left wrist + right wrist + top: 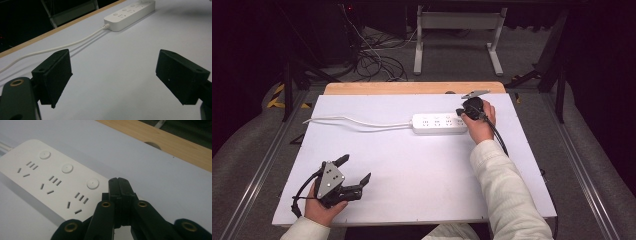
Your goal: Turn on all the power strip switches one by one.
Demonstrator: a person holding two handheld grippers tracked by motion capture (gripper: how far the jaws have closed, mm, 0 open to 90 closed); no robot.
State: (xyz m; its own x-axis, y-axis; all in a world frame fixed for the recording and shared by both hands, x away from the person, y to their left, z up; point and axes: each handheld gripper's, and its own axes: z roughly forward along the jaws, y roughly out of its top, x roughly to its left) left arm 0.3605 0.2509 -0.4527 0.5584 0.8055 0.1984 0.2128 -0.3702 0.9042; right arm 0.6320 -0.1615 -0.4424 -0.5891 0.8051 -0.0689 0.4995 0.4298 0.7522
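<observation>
Right gripper (pixel 460 111) sits at the right end of the white power strip (pixel 439 123), near the far right of the worktop (pixel 412 165), the person's hand wrapped round it. From up here its jaws are too small to read. The left gripper (pixel 358 169) rests near the front left corner, jaws spread wide with nothing between them, well apart from the strip. The strip's white cord (pixel 352 121) trails off toward the far left edge.

Looking along the left gripper (pixel 113 77), both black jaws stand far apart over bare worktop, the power strip (pixel 130 13) lying well ahead with its cord (pixel 57 47) curving away.

Along the right gripper (pixel 121 182), the jaws are pressed together on nothing, tips just at the end of the power strip (pixel 52 180), beside the nearest round button (pixel 92 183); touching or hovering, I can't quite say.

That strip looks rigid, light, smooth plastic, likely to slide if nudged. I'd take it across its narrow sides, mid-length; the limp cord will drag behind.
</observation>
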